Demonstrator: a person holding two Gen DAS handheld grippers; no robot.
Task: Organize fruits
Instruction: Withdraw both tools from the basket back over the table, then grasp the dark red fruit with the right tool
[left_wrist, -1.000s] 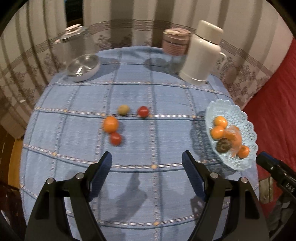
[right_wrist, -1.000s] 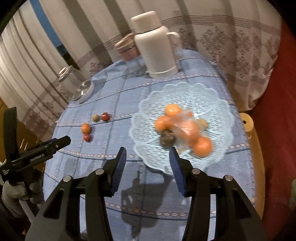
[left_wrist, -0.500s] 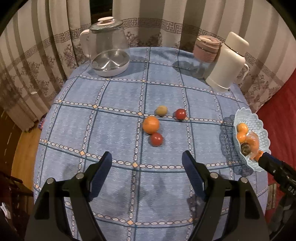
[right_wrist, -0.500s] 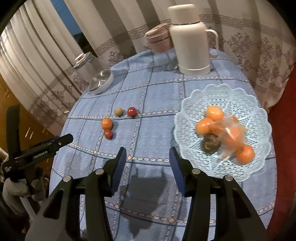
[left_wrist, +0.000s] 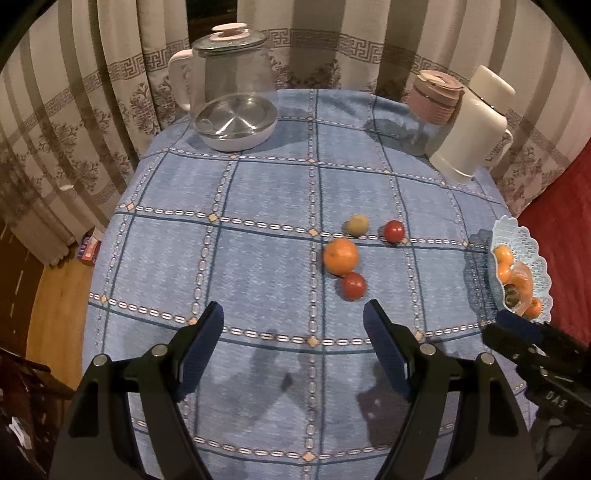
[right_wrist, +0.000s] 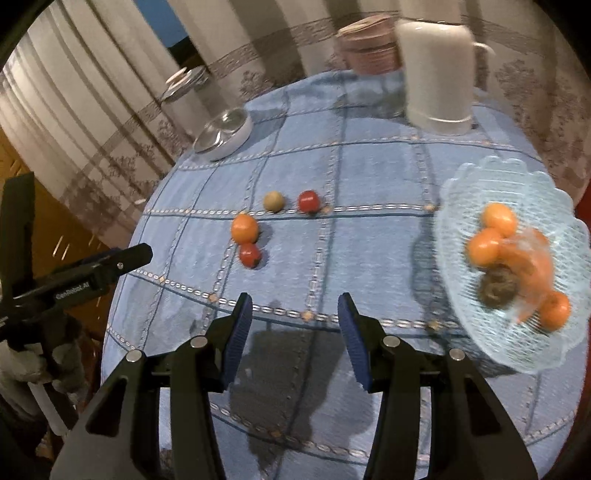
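Four loose fruits lie mid-table: an orange (left_wrist: 340, 255), a red fruit (left_wrist: 353, 285) in front of it, a yellow-green fruit (left_wrist: 357, 225) and another red fruit (left_wrist: 394, 231). They also show in the right wrist view, the orange (right_wrist: 244, 228) among them. A pale blue lattice bowl (right_wrist: 472, 192) at the right holds several oranges and a dark fruit (right_wrist: 496, 288); the bowl (left_wrist: 537, 266) sits at the right edge in the left wrist view. My left gripper (left_wrist: 293, 325) is open and empty, just short of the near red fruit. My right gripper (right_wrist: 295, 310) is open and empty, left of the bowl.
A glass kettle (left_wrist: 231, 79) with a steel base stands at the back left. A pink-lidded jar (left_wrist: 436, 98) and a white thermos (left_wrist: 471, 125) stand at the back right. Curtains hang behind the round blue-checked table (left_wrist: 258, 258). A red surface lies right.
Both views have swung left. The loose fruits now sit nearer the right jaw of my left gripper, and the bowl has slid to the right edge of both views. Both grippers stay open.
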